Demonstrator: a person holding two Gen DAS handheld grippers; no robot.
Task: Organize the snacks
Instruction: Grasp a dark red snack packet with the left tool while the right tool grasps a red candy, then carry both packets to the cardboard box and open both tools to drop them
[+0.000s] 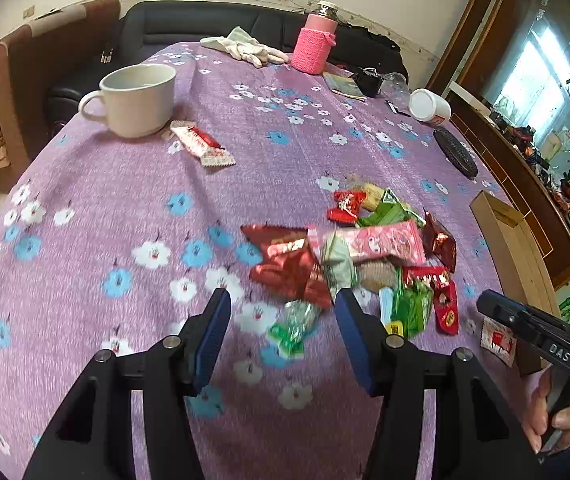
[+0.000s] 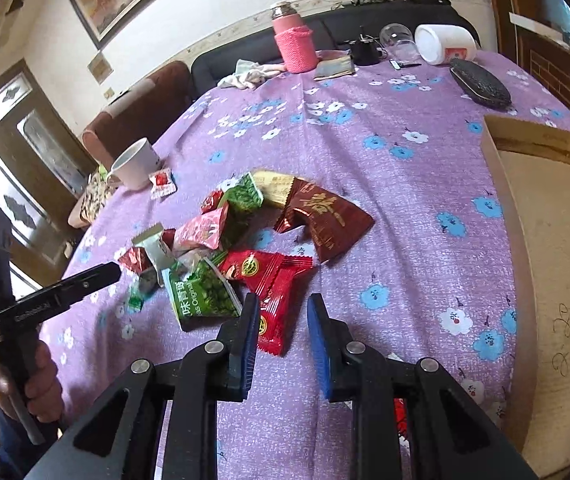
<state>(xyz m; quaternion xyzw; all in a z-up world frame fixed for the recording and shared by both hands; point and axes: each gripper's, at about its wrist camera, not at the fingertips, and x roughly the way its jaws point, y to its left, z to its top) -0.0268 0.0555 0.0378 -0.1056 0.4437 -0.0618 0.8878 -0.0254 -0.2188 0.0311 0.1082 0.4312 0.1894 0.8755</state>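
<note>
1. Your snacks lie in one loose heap (image 1: pixel 365 256) at the centre right of the left wrist view, on the purple flowered worktop (image 1: pixel 125 240). One red-and-white packet (image 1: pixel 201 142) sits apart in the upper left, just beside the white mug (image 1: pixel 137 98).

2. The cardboard box (image 2: pixel 545 264) along the right edge of the right wrist view looks like the likely place for them; that is a judgement, not something shown.

3. Your right tongs (image 2: pixel 281 332) hover low in the frame with the jaws partly apart and nothing between them. The red packet (image 2: pixel 273 292) lies just ahead, its near end showing between the blue pads (image 2: pixel 245 340). Whether they touch it I cannot tell.

4. To take it well, lower straight down, straddle the packet across its narrow width, and close on the flat body, not the crimped end, which may slip. Keep clear of the green pea packet (image 2: pixel 203 298) just to its left so that you lift only one.

5. Your left tongs (image 1: pixel 283 322) stand wide apart and hold nothing. They hang above the near edge of the heap, where a small green-and-white sweet (image 1: pixel 295 326) lies in the gap, blurred.

6. Pick that sweet or the foil-red packet (image 1: pixel 289 268) next, one at a time, and keep the two tools apart while crossing to the box.
</note>
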